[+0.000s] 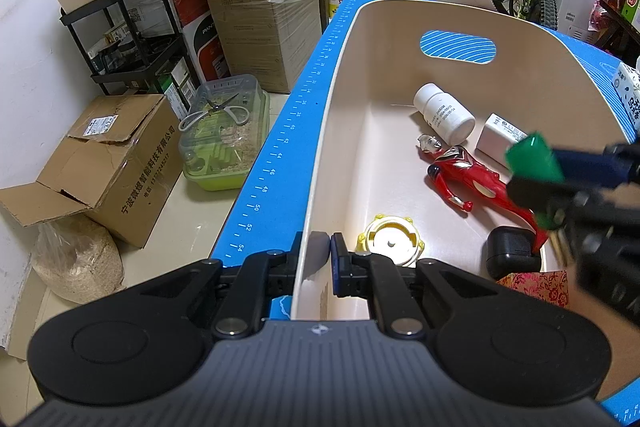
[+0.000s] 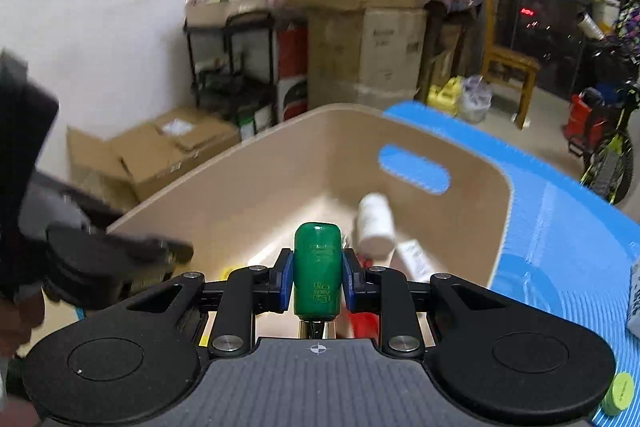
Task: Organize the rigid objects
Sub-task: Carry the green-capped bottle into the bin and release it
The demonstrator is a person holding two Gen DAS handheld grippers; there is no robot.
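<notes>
A beige plastic bin (image 1: 344, 131) stands on a blue mat (image 1: 280, 147). My left gripper (image 1: 317, 259) is shut on the bin's near left wall. Inside lie a white pill bottle (image 1: 444, 113), a white box (image 1: 500, 139), a red toy figure (image 1: 472, 179), a yellow round lid (image 1: 390, 239) and a black case (image 1: 510, 253). My right gripper (image 2: 318, 277) is shut on a green bottle (image 2: 318, 271) and holds it above the bin's near right side; the bottle also shows in the left wrist view (image 1: 534, 157). The bin (image 2: 240, 187) and pill bottle (image 2: 374, 221) appear blurred.
A red patterned box (image 1: 536, 285) sits at the bin's near edge. A white carton (image 1: 628, 95) stands on the mat at right, a green round object (image 2: 618, 393) at near right. On the floor left are cardboard boxes (image 1: 108, 163), a clear container (image 1: 224, 135) and a black cart (image 1: 128, 27).
</notes>
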